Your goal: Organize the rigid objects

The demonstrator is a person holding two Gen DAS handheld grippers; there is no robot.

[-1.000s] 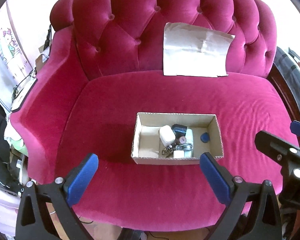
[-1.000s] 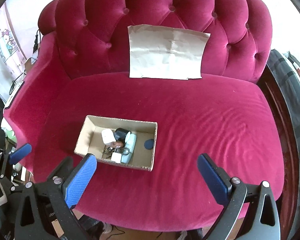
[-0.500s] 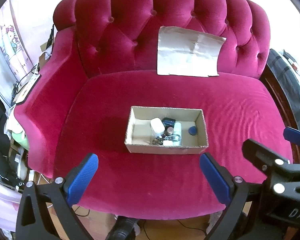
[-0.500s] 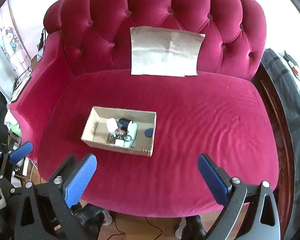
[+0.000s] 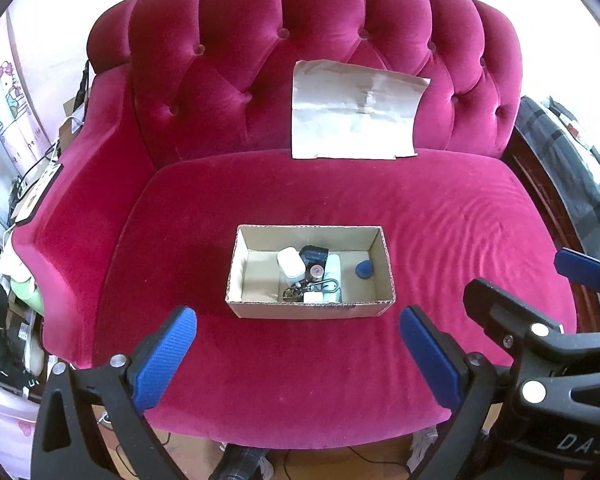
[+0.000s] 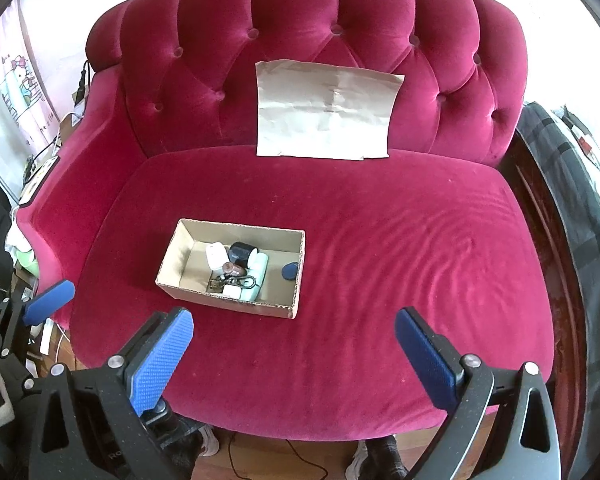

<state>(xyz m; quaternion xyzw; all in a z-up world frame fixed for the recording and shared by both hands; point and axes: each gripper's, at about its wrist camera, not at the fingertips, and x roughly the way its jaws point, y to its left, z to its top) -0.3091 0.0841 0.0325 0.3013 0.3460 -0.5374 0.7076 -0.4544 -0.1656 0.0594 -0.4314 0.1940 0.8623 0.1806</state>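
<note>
An open cardboard box (image 5: 312,309) sits on the seat of a crimson velvet sofa (image 5: 440,216). It also shows in the right wrist view (image 6: 224,302). Inside lie a white case (image 5: 290,261), a dark speaker-like object (image 5: 314,255), a pale green case (image 5: 333,268), keys with a carabiner (image 5: 300,290) and a small blue round piece (image 5: 364,269). My left gripper (image 5: 296,354) is open and empty, held back above the sofa's front edge. My right gripper (image 6: 294,356) is open and empty, likewise held back, to the right of the box.
A creased sheet of brown paper (image 5: 354,116) leans against the tufted backrest. The sofa's left armrest (image 5: 72,200) rises beside cluttered items. A dark wooden frame and plaid fabric (image 6: 572,208) lie to the right. Floor and cables show below the seat edge (image 6: 300,452).
Both grippers have pulled back and up from the sofa, so the box looks smaller and farther. The floor below the seat has come into view. Both stay open.
</note>
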